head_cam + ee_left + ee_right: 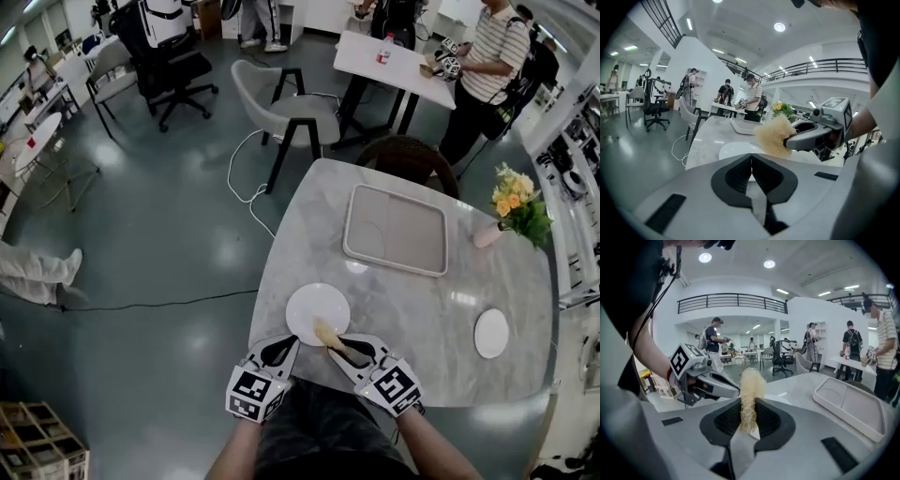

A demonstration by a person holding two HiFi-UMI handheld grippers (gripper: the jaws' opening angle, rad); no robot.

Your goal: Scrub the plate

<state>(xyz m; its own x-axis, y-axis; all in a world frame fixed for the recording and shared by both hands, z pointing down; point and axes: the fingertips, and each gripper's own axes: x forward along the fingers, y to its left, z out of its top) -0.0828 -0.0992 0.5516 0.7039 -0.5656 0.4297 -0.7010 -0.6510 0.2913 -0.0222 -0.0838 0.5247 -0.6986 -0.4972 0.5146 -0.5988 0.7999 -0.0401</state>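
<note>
A white plate [309, 307] lies flat near the front edge of the marble table [422, 309]. My right gripper [339, 347] is shut on a straw-coloured fibrous scrubber [326, 333], whose tip rests over the plate's near right part. In the right gripper view the scrubber [751, 390] stands upright between the jaws of my right gripper [749, 405]. My left gripper [290, 341] sits at the plate's near rim with its jaws together and nothing clearly between them. In the left gripper view, the plate [733, 151] lies just beyond my left gripper [751, 157], and the scrubber [772, 135] is to the right.
A grey rectangular tray [394, 230] lies at the middle back of the table. A small white dish [491, 333] sits at the right, and a pink vase of flowers [514, 202] at the far right. A chair [408, 159] stands behind the table; a person [487, 56] stands by another table.
</note>
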